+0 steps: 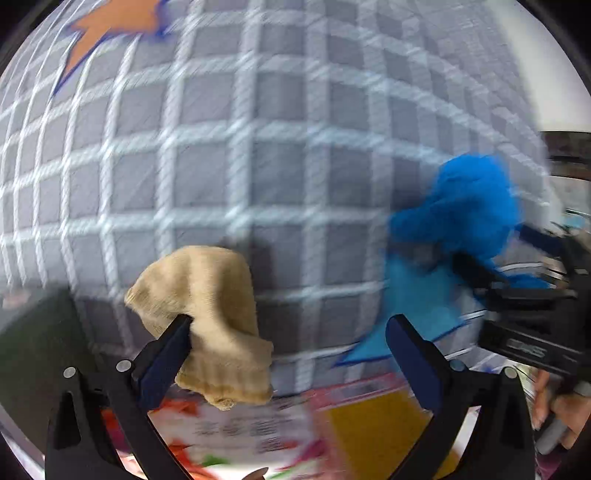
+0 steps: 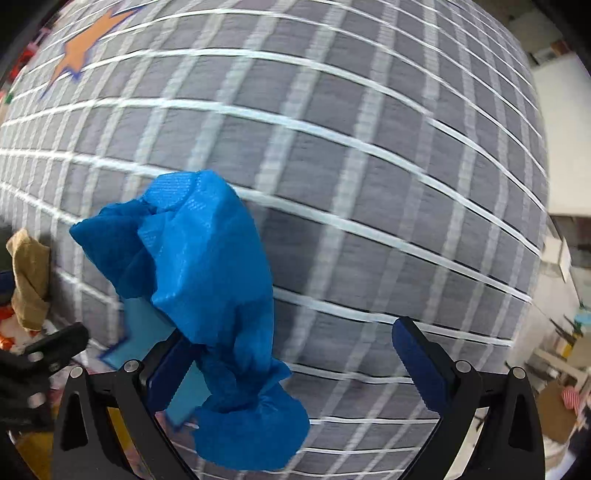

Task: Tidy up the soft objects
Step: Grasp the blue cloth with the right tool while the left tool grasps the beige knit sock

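Working over a grey bedcover crossed with white grid lines, with an orange star-shaped patch edged in blue lying far up at the left. Carrying two soft items side by side above that cover: holding the left gripper with its jaws spread wide, clamping nothing, while letting a beige knitted sock hang folded over the left-hand finger alone. Keeping the right gripper equally spread, with a crumpled bright blue non-woven cloth draping over and clinging to its left-hand finger.

Judging by this, sitting between pick and place, either releasing or merely snagging both items. Needing next, probably, a clear drop spot for each and a shake or tilt to free the fabric from the pads.

Struggling to read much else: blurring across both views, smearing the grid lines. Hiding the right gripper's left fingertip behind the blue cloth. Cutting off colourful printed packaging at the lower edge, leaving its nature unclear. Showing no bin or basket as a destination.
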`<control>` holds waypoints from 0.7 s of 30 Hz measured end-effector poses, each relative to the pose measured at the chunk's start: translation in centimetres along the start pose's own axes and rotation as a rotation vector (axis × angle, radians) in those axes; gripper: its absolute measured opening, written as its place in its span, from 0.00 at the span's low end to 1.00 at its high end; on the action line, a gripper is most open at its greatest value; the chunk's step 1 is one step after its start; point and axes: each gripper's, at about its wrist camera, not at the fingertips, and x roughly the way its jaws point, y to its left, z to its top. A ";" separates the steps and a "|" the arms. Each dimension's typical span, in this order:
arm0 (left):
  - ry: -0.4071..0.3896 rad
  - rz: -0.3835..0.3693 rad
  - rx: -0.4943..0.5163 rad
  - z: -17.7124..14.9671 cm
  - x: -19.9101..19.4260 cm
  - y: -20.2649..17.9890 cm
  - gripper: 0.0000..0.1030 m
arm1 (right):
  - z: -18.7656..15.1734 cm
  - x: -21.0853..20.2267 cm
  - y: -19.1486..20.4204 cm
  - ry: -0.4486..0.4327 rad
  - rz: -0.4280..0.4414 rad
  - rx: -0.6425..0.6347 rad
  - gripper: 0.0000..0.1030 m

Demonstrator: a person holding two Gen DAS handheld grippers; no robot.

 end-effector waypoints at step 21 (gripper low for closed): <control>-0.038 0.194 -0.007 -3.8 3.8 4.7 1.00 | 4.0 -0.1 -4.9 -0.054 0.086 0.121 1.00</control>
